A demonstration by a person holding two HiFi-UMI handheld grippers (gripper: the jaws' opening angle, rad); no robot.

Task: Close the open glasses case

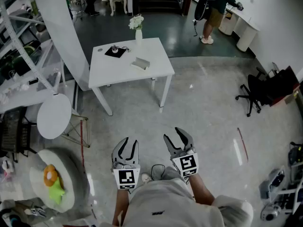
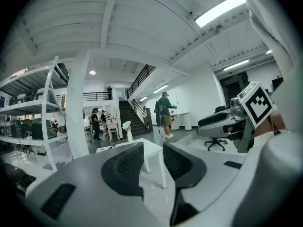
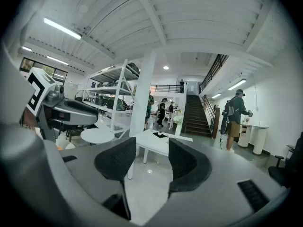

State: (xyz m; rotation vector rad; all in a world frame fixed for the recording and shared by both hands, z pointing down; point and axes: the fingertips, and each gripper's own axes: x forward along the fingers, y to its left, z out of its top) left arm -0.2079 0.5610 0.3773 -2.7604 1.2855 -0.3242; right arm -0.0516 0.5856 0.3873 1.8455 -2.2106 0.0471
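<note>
In the lower middle of the head view the left gripper (image 1: 128,143) is held level with its jaws narrowly apart and nothing between them. It is well apart from the glasses case (image 1: 140,63), which lies open as a small pale shape towards the right half of the white table (image 1: 113,70) in the upper centre. Just right of the left one, the right gripper (image 1: 173,137) has its jaws spread wide and is also empty. The case is probably light and rigid with a sprung hinge. It may skate on the smooth top, so it seems wise to steady the base with one gripper and press the raised lid near its free edge with the other. Its detail is too small to tell the lid from the base. Shelving (image 1: 19,41) and a round table (image 1: 53,116) fill the left of the frame. On the white table a black mat (image 1: 116,51) lies left of the case and a vase (image 1: 138,32) stands at the far edge. The glossy floor (image 1: 203,122) runs right to an office chair (image 1: 255,92), and a person (image 1: 215,6) stands at upper right.
</note>
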